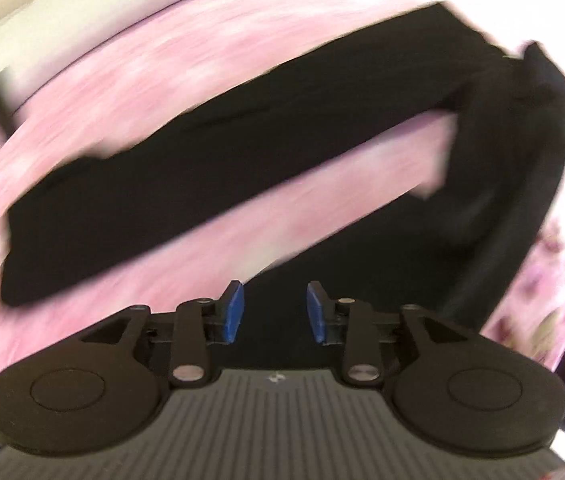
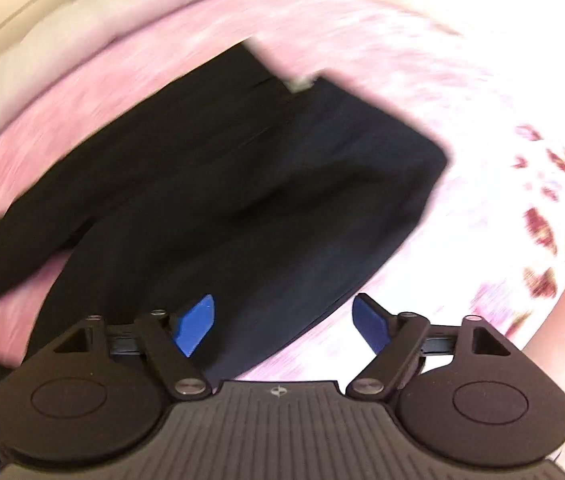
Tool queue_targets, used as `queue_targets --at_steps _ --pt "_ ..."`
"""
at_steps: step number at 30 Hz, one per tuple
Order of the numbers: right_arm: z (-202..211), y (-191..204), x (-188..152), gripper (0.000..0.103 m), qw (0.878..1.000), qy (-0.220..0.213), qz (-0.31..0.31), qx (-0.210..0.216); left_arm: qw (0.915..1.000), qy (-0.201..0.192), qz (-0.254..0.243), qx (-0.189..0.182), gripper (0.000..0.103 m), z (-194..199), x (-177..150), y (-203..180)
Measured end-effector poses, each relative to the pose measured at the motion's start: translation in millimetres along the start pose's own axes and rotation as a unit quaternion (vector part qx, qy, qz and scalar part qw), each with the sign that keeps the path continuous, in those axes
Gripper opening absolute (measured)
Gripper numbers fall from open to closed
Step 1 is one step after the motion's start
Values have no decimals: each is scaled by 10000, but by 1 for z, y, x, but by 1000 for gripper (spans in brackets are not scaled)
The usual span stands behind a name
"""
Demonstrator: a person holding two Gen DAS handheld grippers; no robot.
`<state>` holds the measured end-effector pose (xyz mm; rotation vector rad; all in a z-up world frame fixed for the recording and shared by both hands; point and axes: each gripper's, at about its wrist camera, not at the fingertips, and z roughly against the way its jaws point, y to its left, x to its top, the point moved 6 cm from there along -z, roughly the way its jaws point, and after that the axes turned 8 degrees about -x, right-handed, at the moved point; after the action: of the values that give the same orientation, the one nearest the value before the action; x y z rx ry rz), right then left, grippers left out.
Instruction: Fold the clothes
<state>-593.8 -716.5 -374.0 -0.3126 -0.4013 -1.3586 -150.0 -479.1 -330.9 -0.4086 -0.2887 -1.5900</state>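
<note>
one black garment (image 1: 210, 168) lies spread on a pink sheet (image 1: 130, 60) with a floral print; it looks like a pair of trousers, with two long dark parts that meet at one end and a wedge of pink showing between them. both views are blurred, so seams and finer detail cannot be made out. no box, basket or other container shows in either view.

two grippers are in view, each with two blue pads. the left gripper (image 1: 275, 312) hangs over the dark cloth with its jaws a little apart and nothing between the pads (image 1: 234, 312); it is released. the right gripper (image 2: 284, 324) is spread wide above the edge of the garment (image 2: 242, 184), where black cloth meets the sheet (image 2: 462, 160), and it grips nothing either.
</note>
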Motion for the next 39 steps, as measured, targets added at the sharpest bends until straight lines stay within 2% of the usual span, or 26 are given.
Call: queue_targets --at_steps 4,6,9,11,14,15,16,17,19,21,24,25,28,30,31,32,33,35,36,38,39 --pt "-43 -68 38 81 9976 20 -645 236 9952 -173 -789 -554 33 -49 72 -106" --pt "-64 -94 55 81 9957 14 -828 407 9898 -173 -1135 -843 35 -76 103 -158" --pt "-91 -118 73 78 9928 86 -927 748 9807 -172 -1529 -1208 39 -115 143 -216" --pt "-109 -130 82 59 9904 187 -925 1012 9745 -157 -1772 -1369 40 -139 171 -247" --pt "-126 -130 86 31 9849 434 -829 1455 9664 -146 -2088 -1489 40 -171 205 -274" --pt "-127 -130 87 25 9849 472 -747 1490 9643 -157 -2169 -1508 40 -179 216 -279" --pt "-124 -131 86 13 9849 485 -706 1501 9625 -172 -2242 -1519 40 -185 227 -284" --pt "-118 -135 86 12 9843 488 -718 1536 9608 -190 -2310 -1523 41 -190 237 -286" --pt "-108 -145 83 10 9827 511 -763 1606 9582 -232 -2422 -1506 43 -199 258 -289" --pt "-107 -153 74 10 9813 689 -846 1584 9602 -199 -2369 -1464 45 -210 270 -282" --pt "-104 -155 75 30 9849 805 -718 1353 9667 -86 -2135 -1406 45 -225 281 -265" --pt "-98 -153 81 34 9879 679 -581 1265 9698 -39 -2007 -1384 45 -230 282 -259" --pt "-72 -141 112 42 9932 -52 -13 1160 9753 127 -1788 -1293 45 -237 277 -247" --pt "-64 -122 136 48 9884 -362 383 1426 9762 250 -1760 -1240 45 -240 266 -243" --pt "-67 -111 144 56 9849 -332 536 1613 9765 312 -1754 -1214 45 -242 259 -242" --pt "-75 -98 152 61 9806 -216 688 1824 9766 331 -1766 -1184 45 -243 254 -243" --pt "-85 -85 159 62 9762 -27 790 2017 9766 335 -1785 -1152 46 -243 249 -244" --pt "-116 -63 168 62 9686 679 766 2266 9766 299 -1805 -1127 46 -237 240 -246" --pt "-132 -55 171 60 9634 1039 661 2383 9767 277 -1813 -1118 46 -234 236 -247" --pt "-157 -43 175 45 9496 1672 285 2637 9787 250 -1687 -1145 46 -229 228 -248" --pt "-163 -38 176 40 9452 1823 218 2698 9800 230 -1604 -1156 46 -227 226 -247"
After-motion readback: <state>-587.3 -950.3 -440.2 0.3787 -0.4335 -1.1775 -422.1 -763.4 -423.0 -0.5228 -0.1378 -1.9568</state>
